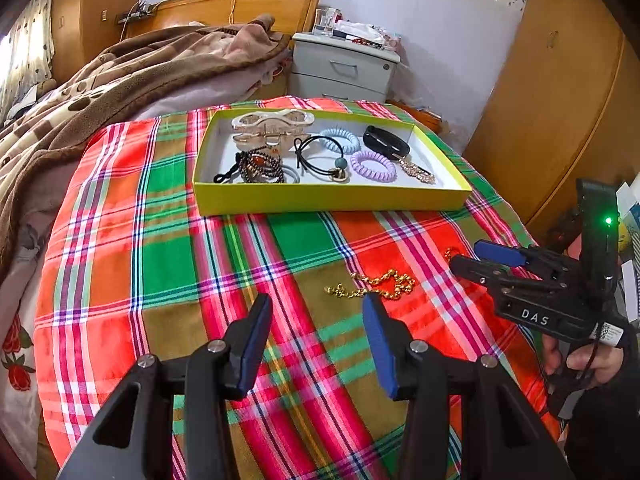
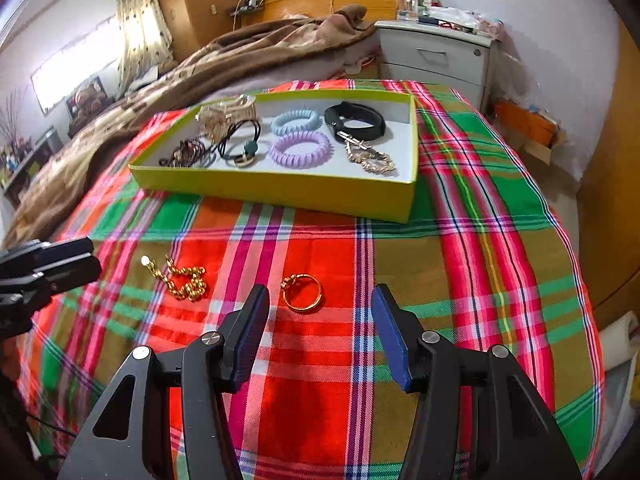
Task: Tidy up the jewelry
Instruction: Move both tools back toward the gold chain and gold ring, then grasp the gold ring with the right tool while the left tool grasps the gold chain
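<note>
A yellow-green tray (image 1: 328,198) (image 2: 280,192) sits on the plaid cloth and holds hair ties, a hair claw, a black band and chains. A gold chain (image 1: 376,286) (image 2: 180,278) lies loose on the cloth in front of the tray. A gold bangle (image 2: 303,293) lies beside it, just ahead of my right gripper (image 2: 318,300). My left gripper (image 1: 316,308) is open and empty, just short of the chain. My right gripper is open and empty; it also shows in the left wrist view (image 1: 476,256), over the bangle spot.
A brown blanket (image 1: 120,76) is heaped on the bed behind the tray. A grey nightstand (image 1: 344,68) stands at the back, a wooden wardrobe (image 1: 560,100) on the right. The plaid cloth (image 1: 200,280) drops off at its front and side edges.
</note>
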Available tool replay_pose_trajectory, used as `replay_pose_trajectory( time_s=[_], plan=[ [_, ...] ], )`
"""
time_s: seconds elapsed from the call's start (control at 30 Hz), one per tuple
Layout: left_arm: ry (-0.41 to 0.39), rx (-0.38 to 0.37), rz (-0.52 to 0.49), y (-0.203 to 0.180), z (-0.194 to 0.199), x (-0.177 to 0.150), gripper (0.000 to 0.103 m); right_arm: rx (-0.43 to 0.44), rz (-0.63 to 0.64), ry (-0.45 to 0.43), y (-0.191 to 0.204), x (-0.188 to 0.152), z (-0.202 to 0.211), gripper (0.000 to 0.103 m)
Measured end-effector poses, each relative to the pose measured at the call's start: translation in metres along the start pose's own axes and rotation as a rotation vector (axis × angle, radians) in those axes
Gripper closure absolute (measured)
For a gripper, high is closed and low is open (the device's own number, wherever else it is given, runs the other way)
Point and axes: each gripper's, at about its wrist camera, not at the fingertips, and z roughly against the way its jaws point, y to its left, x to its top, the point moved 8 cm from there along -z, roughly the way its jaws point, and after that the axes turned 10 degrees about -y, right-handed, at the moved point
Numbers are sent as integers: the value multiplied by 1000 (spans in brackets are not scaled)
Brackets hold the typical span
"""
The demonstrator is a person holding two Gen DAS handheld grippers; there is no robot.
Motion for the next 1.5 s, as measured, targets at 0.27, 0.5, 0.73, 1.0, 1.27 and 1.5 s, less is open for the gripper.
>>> replay_pose_trajectory(
  time_s=[0.27, 0.5, 0.73, 1.0, 1.27, 1.5],
  plan=[
    [8, 6, 15, 3, -2, -3, 54, -21, 109, 19, 15, 1, -7, 51],
    [19, -1, 20, 2, -5, -5, 54, -11, 114, 15, 19, 1, -7, 62],
    [25, -7, 41, 3, -7, -6, 54, -11, 107, 12, 16, 2, -5, 80],
    [51, -44, 26, -11, -14, -9, 54, -1, 63, -15, 9, 5, 3, 80],
    [84, -69, -22, -35, -33, -8, 52, 3, 14, -53, -1, 8, 16, 80],
    [93, -23, -62, -44, -47, -7, 37, 9, 13, -91, -2, 13, 27, 80]
  ],
)
